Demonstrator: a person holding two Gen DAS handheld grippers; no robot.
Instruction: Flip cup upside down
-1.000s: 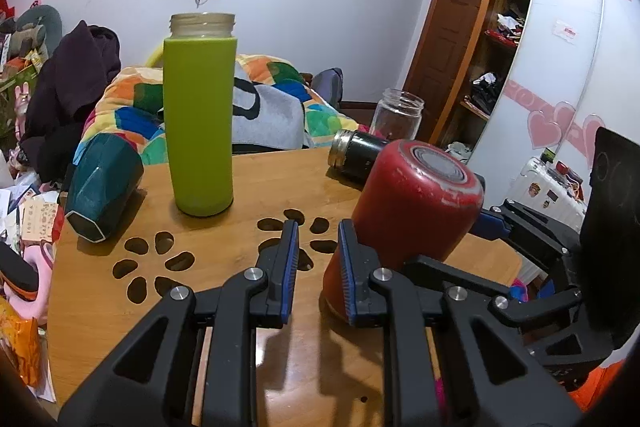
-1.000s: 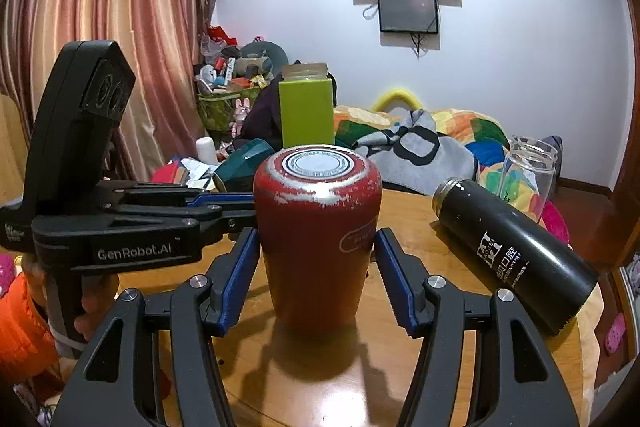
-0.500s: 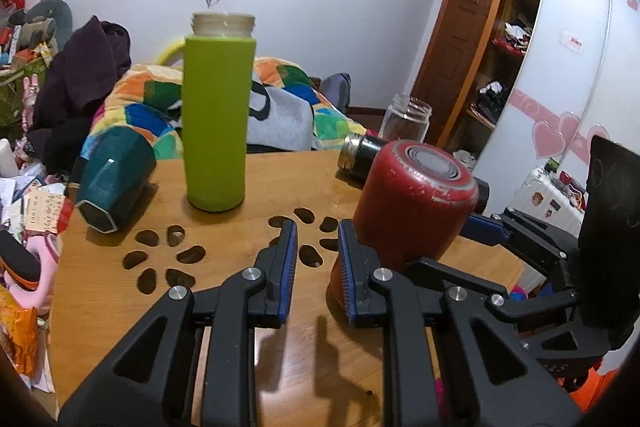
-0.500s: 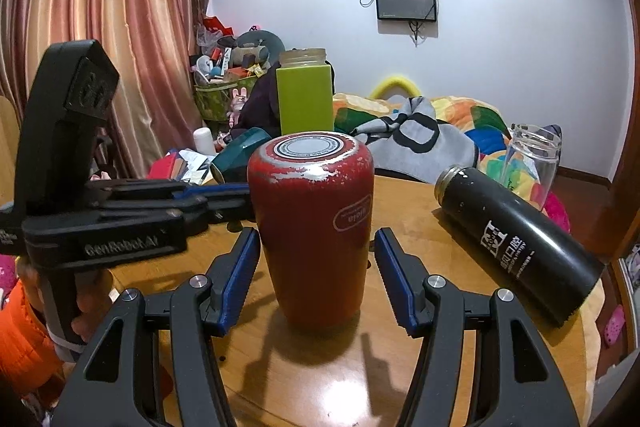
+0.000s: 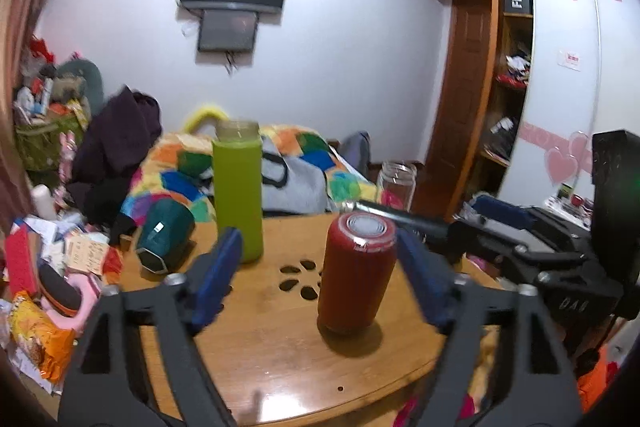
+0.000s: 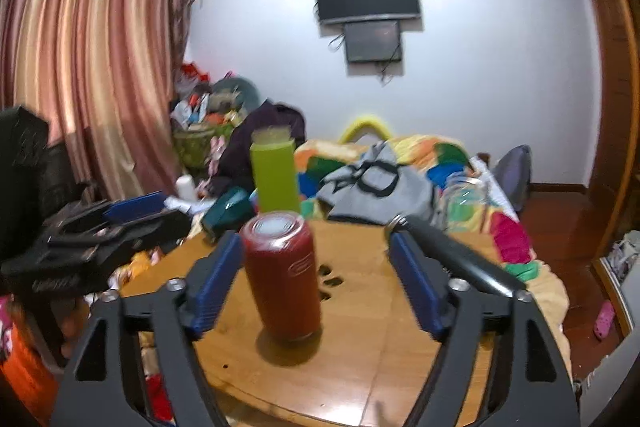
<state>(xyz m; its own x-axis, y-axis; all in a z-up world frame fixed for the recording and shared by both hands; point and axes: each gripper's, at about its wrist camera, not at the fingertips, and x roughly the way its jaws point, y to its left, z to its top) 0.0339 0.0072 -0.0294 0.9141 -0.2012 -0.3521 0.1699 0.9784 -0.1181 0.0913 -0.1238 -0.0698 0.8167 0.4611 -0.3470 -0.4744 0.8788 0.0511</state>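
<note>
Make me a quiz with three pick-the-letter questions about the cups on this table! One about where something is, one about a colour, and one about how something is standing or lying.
1. Where is the red cup standing?
A. on the wooden table
B. on the bed
C. on the floor

2. What colour is the tall bottle behind it?
A. blue
B. green
C. white

3. How is the black flask?
A. standing upright
B. hanging on the wall
C. lying on its side

Answers: 1 A, its bottom rests on the tabletop, between the open fingers of the right gripper, which do not touch it. 2 B, its body is bright green. 3 C, it lies along the table to the right of the red cup.
</note>
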